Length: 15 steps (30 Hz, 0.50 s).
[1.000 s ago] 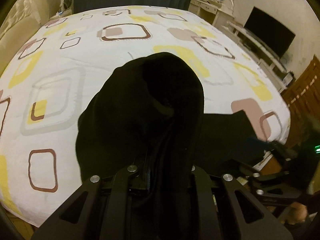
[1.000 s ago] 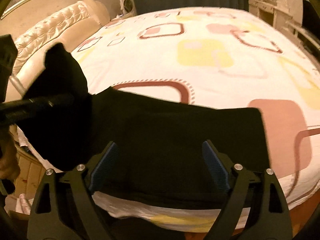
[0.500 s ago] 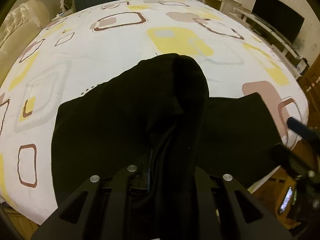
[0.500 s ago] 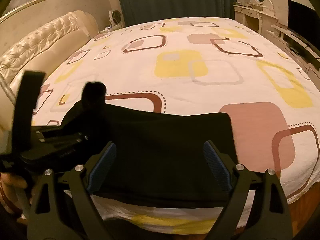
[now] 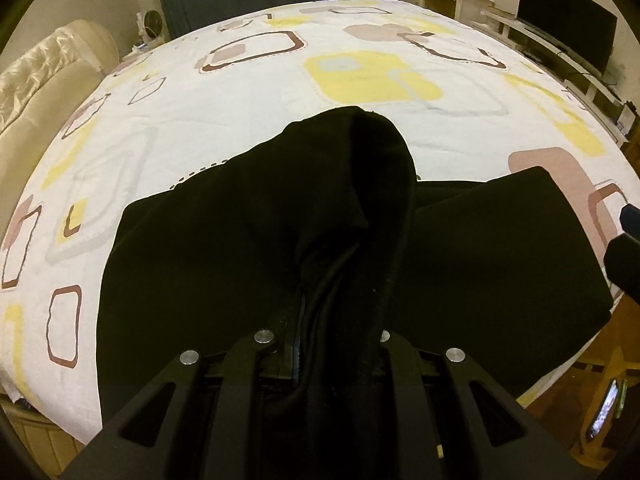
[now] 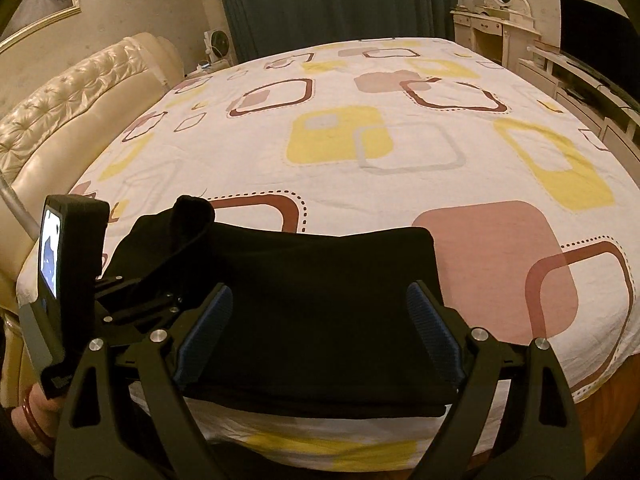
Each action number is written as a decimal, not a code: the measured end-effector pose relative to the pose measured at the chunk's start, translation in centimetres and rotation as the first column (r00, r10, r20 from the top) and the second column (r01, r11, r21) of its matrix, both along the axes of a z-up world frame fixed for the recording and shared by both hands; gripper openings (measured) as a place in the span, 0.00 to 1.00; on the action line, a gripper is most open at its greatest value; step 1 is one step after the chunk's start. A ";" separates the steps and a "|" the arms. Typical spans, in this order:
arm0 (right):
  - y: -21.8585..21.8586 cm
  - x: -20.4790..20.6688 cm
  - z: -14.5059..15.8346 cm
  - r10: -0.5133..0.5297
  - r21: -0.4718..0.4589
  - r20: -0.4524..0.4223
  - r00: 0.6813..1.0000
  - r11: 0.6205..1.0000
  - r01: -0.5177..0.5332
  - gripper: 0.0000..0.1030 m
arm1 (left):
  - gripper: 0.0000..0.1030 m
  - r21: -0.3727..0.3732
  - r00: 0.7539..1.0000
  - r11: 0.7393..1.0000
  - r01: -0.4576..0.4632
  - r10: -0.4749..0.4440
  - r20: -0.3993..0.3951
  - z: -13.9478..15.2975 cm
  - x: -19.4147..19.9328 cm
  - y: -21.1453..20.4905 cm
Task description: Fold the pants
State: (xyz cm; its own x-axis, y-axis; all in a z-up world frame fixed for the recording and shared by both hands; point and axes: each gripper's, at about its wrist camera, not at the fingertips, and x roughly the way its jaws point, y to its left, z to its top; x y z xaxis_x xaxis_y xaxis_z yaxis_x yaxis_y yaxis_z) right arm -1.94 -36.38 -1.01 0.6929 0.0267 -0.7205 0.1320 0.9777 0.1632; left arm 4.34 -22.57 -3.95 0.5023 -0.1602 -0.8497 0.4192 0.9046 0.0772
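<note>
Black pants [image 5: 200,280] lie folded near the front edge of the bed, also seen as a flat black slab [image 6: 320,300] in the right wrist view. My left gripper [image 5: 336,344] is shut on a bunch of the pants' fabric, which humps up over its fingers and hides the tips. In the right wrist view the left gripper [image 6: 160,280] sits low at the pants' left end. My right gripper [image 6: 320,328] stands open just above the near part of the pants, its blue pads [image 6: 208,328] wide apart and touching nothing. Its tip [image 5: 628,240] shows at the right edge.
The bed sheet [image 6: 360,140] is white with yellow, pink and brown squares. A cream tufted headboard [image 6: 72,120] runs along the left. A TV [image 5: 568,12] and a white dresser [image 6: 492,28] stand at the right. Wooden floor [image 5: 600,360] lies past the bed's near edge.
My left gripper has come down toward the bed with the fabric, and more of the black cloth now lies spread on the sheet. The right gripper stays open and has drifted slightly.
</note>
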 end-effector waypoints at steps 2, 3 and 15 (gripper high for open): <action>-0.2 0.0 0.0 -0.003 0.001 -0.001 1.000 1.000 0.003 0.86 | 0.14 0.013 1.000 1.000 -0.001 0.000 0.016 -0.1 -0.2 -0.2; -0.2 -0.1 0.0 -0.005 0.000 -0.001 1.000 1.000 0.005 0.86 | 0.14 0.021 1.000 1.000 0.000 0.000 0.024 -0.2 -0.3 -0.4; -0.6 -0.1 -0.1 -0.015 -0.004 -0.003 1.000 1.000 0.015 0.86 | 0.16 0.104 0.994 0.995 -0.008 -0.003 0.107 -0.7 -1.3 -1.4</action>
